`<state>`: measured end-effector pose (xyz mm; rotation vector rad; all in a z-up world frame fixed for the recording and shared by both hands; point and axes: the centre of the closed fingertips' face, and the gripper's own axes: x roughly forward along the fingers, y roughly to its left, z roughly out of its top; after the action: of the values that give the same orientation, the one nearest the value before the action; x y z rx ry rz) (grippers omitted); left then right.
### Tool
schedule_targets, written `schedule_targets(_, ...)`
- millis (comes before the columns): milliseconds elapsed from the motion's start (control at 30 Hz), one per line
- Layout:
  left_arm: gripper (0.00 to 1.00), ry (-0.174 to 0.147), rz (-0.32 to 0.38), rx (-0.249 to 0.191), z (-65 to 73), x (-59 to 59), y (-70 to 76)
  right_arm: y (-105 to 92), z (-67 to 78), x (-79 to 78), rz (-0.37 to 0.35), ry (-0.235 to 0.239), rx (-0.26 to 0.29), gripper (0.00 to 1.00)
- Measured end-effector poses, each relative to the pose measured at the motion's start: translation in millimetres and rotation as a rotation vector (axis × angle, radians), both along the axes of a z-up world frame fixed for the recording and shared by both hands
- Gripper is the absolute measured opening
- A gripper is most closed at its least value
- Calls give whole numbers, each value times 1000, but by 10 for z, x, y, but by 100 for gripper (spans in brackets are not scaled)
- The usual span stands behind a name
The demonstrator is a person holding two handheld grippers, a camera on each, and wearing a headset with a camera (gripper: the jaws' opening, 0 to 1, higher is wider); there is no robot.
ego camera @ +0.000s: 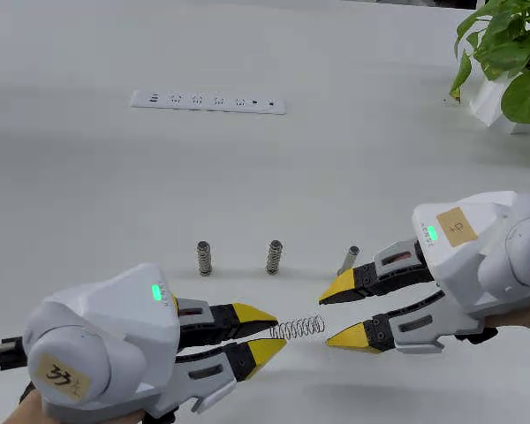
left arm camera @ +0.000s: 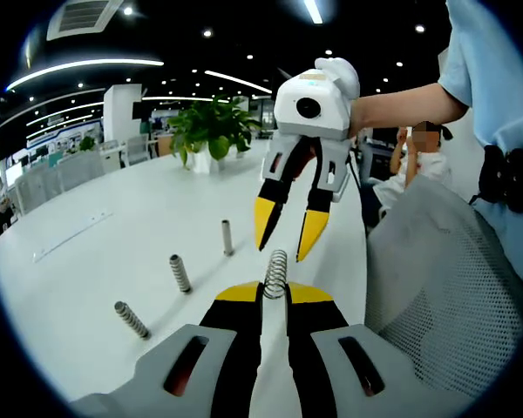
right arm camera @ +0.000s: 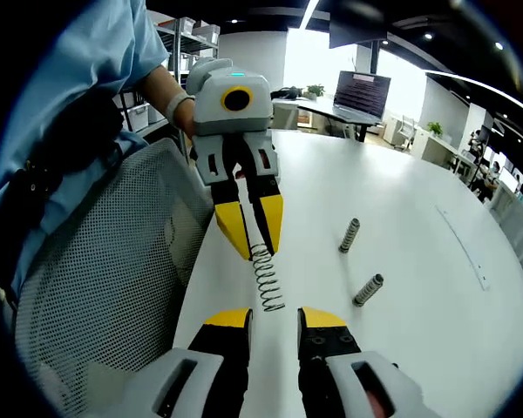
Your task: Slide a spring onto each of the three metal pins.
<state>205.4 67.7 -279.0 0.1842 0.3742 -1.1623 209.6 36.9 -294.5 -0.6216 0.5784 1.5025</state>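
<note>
While the left gripper [ego camera: 279, 331] clamps one end of the loose spring [ego camera: 302, 328], three pins stand in a row: the left sprung pin [ego camera: 204, 258], the middle sprung pin [ego camera: 274, 256], then the bare pin [ego camera: 348, 260]. The loose spring lies nearer the person than the bare pin. Its free end is just short of the right gripper [ego camera: 325, 320], whose jaws gape. Open table [ego camera: 88, 194] surrounds the bare pin.

We see a white worktop [ego camera: 88, 177] with a power strip [ego camera: 208, 101] toward its far edge and a potted plant [ego camera: 508, 53] at its far right corner. A grey mesh chair [right arm camera: 113, 261] stands at its near edge, under a dark ceiling [left arm camera: 244, 26] with strip lights [left arm camera: 78, 65].
</note>
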Motion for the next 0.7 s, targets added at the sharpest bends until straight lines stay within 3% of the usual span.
schedule_targets(100, 6, 1, 6, -1, -7, 10, 12, -7, -30, -9, -69, 80, 2, 21)
schedule_targets(167, 6, -1, 12, -1, -7, 23, 18, -10, -26, 40, -111, 89, 36, 21)
schedule_targets(267, 6, -2, 29, -6, -8, 63, 28, -17, -9, 36, -231, 207, 102, 25)
schedule_targets(333, 6, -5, 36, -6, -9, 84, 30, -16, 11, 42, -244, 206, 143, 27)
schedule_targets(400, 6, -7, 42, -9, -3, 105, 28, -25, 13, 36, -309, 264, 173, 27)
schedule_targets(433, 6, -9, 45, -10, 2, 115, 26, -19, 21, 37, -338, 293, 195, 29)
schedule_targets(500, 6, -11, 47, -15, 18, 131, 17, -10, 53, 63, -366, 297, 248, 28)
schedule_targets(600, 6, -14, 50, -21, 38, 151, 5, 22, 127, 71, -455, 406, 333, 28)
schedule_targets(700, 6, -16, 62, -32, 62, 183, 1, 8, 190, 154, -546, 473, 429, 29)
